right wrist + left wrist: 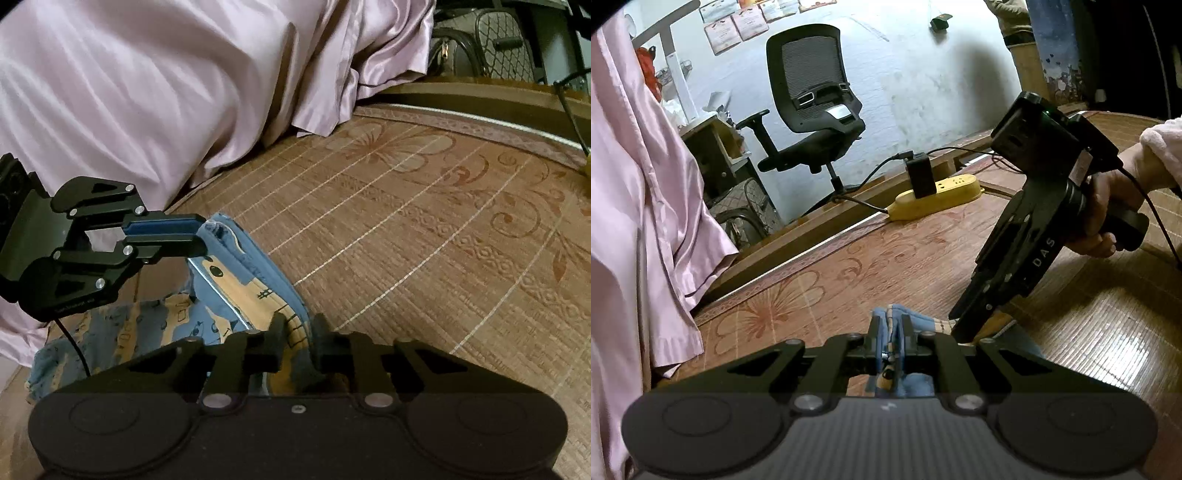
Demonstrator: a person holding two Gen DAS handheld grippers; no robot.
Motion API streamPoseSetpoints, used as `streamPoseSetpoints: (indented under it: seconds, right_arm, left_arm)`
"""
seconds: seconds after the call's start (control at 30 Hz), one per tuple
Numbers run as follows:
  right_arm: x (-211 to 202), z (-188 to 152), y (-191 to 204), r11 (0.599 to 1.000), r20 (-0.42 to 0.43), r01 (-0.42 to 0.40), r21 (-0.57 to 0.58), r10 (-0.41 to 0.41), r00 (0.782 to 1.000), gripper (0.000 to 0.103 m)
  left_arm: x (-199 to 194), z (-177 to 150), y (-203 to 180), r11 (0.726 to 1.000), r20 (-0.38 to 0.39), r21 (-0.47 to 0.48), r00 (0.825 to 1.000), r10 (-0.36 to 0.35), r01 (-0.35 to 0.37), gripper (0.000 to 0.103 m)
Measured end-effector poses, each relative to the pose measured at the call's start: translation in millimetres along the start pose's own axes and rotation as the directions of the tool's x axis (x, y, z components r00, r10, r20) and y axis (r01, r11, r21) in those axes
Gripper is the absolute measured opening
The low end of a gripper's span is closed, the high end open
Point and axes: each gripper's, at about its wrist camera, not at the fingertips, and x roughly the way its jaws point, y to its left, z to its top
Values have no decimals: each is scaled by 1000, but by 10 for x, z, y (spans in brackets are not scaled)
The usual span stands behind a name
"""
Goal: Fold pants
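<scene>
Two claws grip the blue patterned pants (pixel 255 273) on the woven bamboo mat (pixel 424 229): left claw (pixel 201 236) clamped tight on the far waistband corner, right claw (pixel 299 332) closed on the near edge (fabric between its pads). Pink satin sheet (pixel 166 92) lies bunched far left.

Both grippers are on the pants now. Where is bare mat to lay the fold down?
Bare mat lies beyond the pants, up to the wooden edge. Crowded: pink sheet behind the left gripper; yellow power strip by the edge.
</scene>
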Motion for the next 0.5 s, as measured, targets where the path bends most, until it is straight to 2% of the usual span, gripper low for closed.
streamPoseSetpoints:
  seconds: [0.23,0.27,0.3,0.43,0.5]
  right_arm:
    - [-9,7,11,1000,-1,9,4,-9,1000,7]
    - [-12,6,15,1000,-2,7,4,-7,1000,7]
    - [-20,5,21,1000,0,1,3,-1,1000,7]
    - [-37,6,38,1000,2,-11,-8,11,1000,8]
    - [-20,1,27,1000,-7,16,-11,-16,1000,14]
  left_arm:
    - [34,6,11,1000,-18,0,999,27,-27,8]
    - [54,8,24,999,-20,-2,999,34,-34,3]
    - [77,15,38,999,-25,-8,999,42,-42,3]
    - [202,6,209,991,-85,-130,996,12,-23,3]
    - [264,-40,292,982,-116,-187,993,-9,-13,3]
